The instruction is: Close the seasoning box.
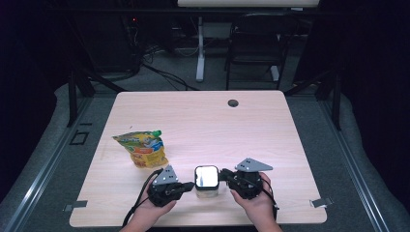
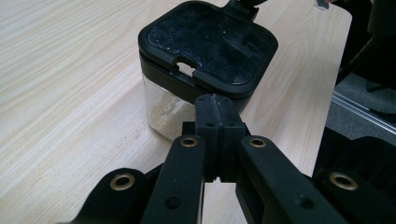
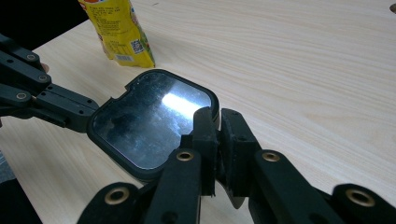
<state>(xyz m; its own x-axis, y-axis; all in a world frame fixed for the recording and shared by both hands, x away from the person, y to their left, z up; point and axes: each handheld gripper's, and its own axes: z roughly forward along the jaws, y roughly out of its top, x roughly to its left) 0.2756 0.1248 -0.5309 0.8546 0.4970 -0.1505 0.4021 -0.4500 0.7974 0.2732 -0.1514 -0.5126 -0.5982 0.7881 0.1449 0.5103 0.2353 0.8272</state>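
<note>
**Both grippers at the jar, low centre of the table**

Jar (image 1: 206, 181) sits low centre of the high view, near the front edge of the table (image 1: 203, 121). Clear body with pale powder inside, black square lid (image 2: 208, 44) with a small notch at its rim.

Left gripper (image 1: 186, 186) is lower left of the jar, tips touching its left side. In the left gripper view the jaws are pressed together with no gap, nothing between them; the tips (image 2: 218, 109) butt against the lid's rim just under the notch.

Right gripper (image 1: 223, 175) is lower right of the jar, tips at its right side. In the right gripper view the jaws are narrow and look clamped on the lid's edge (image 3: 212, 109) at the corner, one jaw over the lid top, the other outside the rim. Lid reads closed and glossy there, with glare on it.

Pouch (image 1: 142, 147), yellow with a green cap, lies flat left of centre, well apart from the jar; it sits at the upper left of the right gripper view (image 3: 119, 30).

Hands (image 1: 254, 200) enter from the bottom edge.
</note>
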